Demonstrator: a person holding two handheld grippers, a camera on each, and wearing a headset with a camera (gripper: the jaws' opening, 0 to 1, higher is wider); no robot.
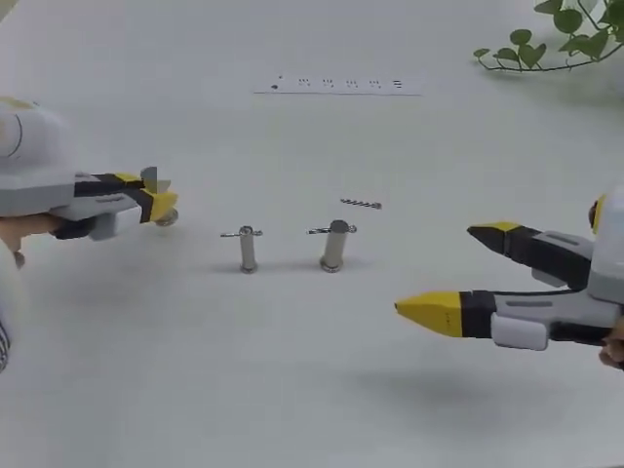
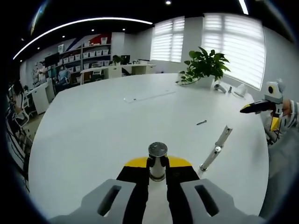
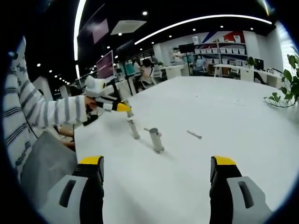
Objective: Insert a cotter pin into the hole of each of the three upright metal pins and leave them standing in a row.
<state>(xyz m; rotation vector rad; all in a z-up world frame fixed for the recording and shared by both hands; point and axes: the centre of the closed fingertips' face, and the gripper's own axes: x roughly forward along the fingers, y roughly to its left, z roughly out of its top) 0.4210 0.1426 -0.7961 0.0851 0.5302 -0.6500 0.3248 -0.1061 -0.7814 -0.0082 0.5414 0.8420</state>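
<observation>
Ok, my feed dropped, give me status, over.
Left gripper shut on third metal pin. Right gripper open, empty. Two standing pins cottered; one cotter pin loose behind them. Nothing blocking.

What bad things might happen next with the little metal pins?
The left gripper is shut on the third metal pin; it might slip or tip over when set down. The loose cotter pin lies flat and thin on the table, so the right gripper, wide open, may flick it away. Reaching in might knock over the two standing pins, which are close together.
</observation>
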